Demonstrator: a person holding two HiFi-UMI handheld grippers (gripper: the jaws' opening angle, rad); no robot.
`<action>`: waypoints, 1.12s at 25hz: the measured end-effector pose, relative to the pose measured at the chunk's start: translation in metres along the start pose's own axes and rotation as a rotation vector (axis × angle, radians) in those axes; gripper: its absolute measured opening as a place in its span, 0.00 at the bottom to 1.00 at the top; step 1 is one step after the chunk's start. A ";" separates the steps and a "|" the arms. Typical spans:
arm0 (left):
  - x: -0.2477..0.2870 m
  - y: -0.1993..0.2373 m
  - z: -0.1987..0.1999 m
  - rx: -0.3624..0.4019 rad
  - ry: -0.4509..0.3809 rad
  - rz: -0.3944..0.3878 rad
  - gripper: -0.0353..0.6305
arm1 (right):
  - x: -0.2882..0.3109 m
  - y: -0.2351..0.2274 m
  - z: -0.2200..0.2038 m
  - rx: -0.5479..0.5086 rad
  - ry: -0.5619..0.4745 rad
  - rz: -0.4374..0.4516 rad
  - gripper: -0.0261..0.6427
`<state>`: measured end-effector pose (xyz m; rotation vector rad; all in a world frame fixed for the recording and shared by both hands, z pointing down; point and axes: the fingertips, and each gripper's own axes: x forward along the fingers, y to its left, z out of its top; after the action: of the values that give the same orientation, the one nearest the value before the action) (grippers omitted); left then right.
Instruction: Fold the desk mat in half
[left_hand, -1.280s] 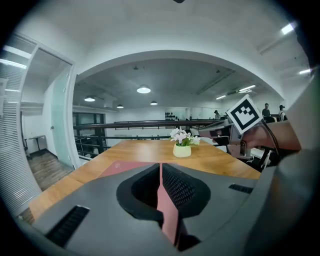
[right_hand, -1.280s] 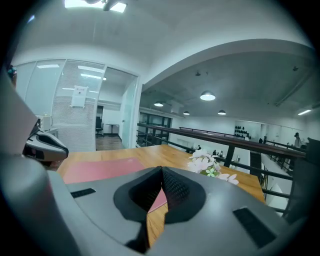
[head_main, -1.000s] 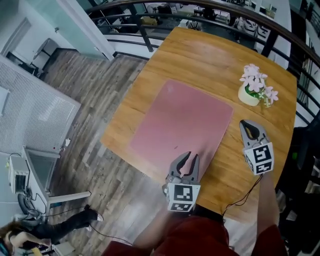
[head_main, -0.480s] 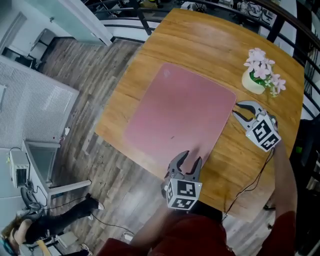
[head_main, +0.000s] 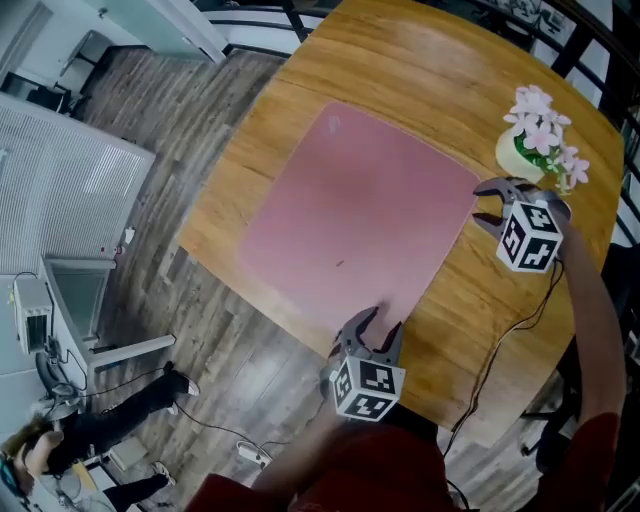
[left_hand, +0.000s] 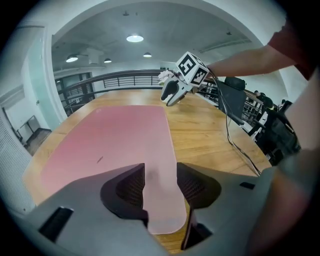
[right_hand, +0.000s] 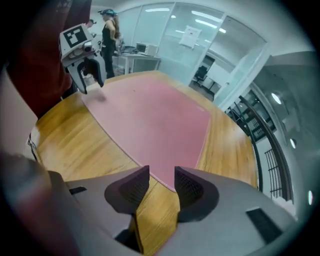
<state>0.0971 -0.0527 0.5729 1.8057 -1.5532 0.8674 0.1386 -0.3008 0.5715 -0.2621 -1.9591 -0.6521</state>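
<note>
Now desk mat (head_main: 355, 215) lies flat on surface (head_main: 420, 70), unfolded. My left tool (head_main: 380, 322) straddles its near corner, jaws opening, not pinching. My right tool (head_main: 484, 205) opening too, next corner just ahead, nothing gripped. I'd slip one jaw under each corner, clamp both, lift evenly

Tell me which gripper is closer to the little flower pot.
Right. The right gripper, jaws opening over the desk mat's far corner, sits just beside the flower pot. The left gripper, jaws opening around the mat's near corner, is across the mat from it.
</note>
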 end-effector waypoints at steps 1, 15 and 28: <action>0.002 0.000 -0.003 -0.002 0.014 0.001 0.38 | 0.005 0.000 -0.003 -0.039 0.021 0.019 0.29; 0.022 0.002 -0.034 -0.044 0.204 0.032 0.41 | 0.045 0.000 -0.017 -0.443 0.146 0.205 0.32; 0.025 -0.002 -0.041 -0.130 0.236 -0.024 0.46 | 0.050 -0.003 -0.024 -0.506 0.160 0.283 0.37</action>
<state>0.0976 -0.0353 0.6173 1.5663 -1.4015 0.9101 0.1320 -0.3212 0.6231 -0.7592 -1.5419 -0.9401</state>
